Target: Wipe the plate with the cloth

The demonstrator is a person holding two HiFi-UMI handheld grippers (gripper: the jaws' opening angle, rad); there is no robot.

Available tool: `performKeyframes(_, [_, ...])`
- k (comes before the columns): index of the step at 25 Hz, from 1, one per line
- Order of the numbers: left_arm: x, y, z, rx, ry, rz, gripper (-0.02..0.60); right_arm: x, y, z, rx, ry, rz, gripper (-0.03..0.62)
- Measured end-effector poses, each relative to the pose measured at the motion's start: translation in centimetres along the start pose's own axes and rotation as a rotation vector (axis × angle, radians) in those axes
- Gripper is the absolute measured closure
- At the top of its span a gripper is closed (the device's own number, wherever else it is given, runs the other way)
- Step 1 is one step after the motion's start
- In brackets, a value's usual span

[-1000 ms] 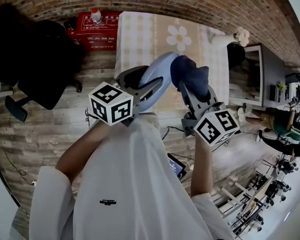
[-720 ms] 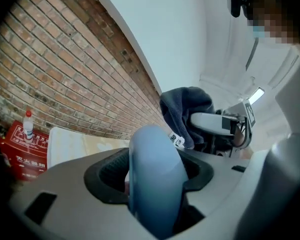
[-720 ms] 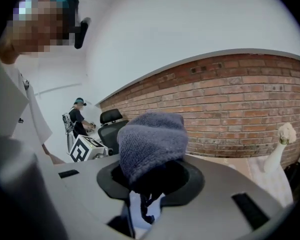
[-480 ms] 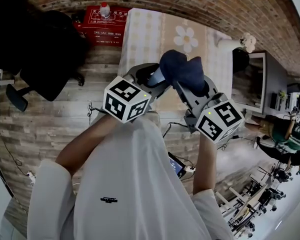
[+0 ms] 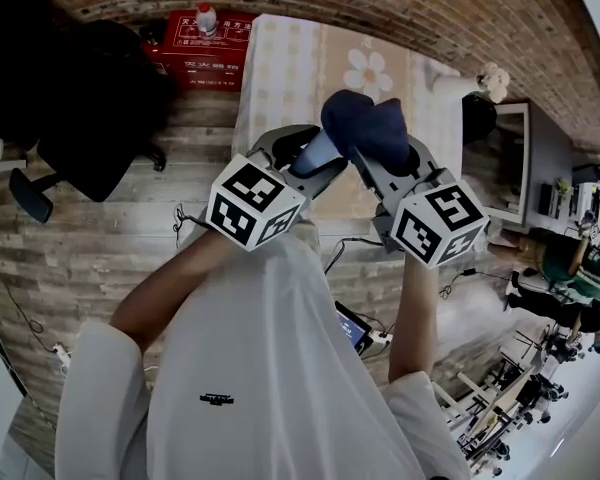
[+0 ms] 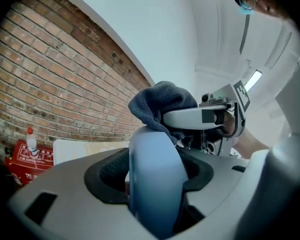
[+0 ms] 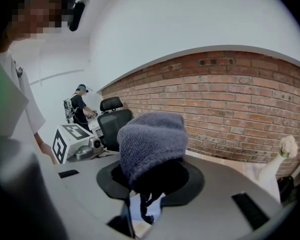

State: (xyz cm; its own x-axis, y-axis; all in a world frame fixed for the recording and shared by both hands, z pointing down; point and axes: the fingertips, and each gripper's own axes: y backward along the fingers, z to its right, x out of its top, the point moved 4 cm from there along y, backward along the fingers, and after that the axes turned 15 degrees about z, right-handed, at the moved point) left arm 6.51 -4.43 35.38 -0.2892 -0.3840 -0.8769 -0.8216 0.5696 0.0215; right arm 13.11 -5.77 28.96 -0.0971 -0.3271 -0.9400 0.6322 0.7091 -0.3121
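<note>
Room: brick wall at the back, plank floor below; the bench [image 5: 280, 58] carries a checked cover with a flower print and stands against the wall.
Bench edges: a red box [image 5: 215, 38] with a bottle [image 5: 206, 18] on top sits just off the far left corner; a black chair [image 5: 90, 98] stands on the floor, well off to the left.
Open room: the cover lies open from the near edge to the far edge; both tools are raised over the near edge, clear of the bench top.
Left tool [image 5: 305, 153]: jaws pressed onto the plate [image 6: 155, 184], one on each face, at its lower rim.
Plate: pale blue, held on edge in the air, roughly upright between the pads.
Right tool [image 7: 150, 179]: jaws pinched on the cloth [image 7: 150, 139], which bulges out above them in a dark blue bunch.
Contact: the cloth lies over the plate's upper rim and touches it; the two tools meet there, jaws just beside each other, their marker cubes apart.
Background: a person [image 7: 80, 104] stands well behind, seen in the right gripper view.
</note>
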Motion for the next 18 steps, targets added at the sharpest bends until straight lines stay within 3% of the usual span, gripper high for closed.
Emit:
performKeyframes(13, [1.0, 1.1, 0.6, -0.019, -0.045, 0.037, 0.322, 0.2, -0.2, 4.3, -0.079, -0.023, 0.007, 0.462])
performKeyframes(18, [1.2, 1.5, 0.5, -0.032, -0.025, 0.043, 0.322, -0.4, -0.5, 5.7, -0.098, -0.036, -0.005, 0.462])
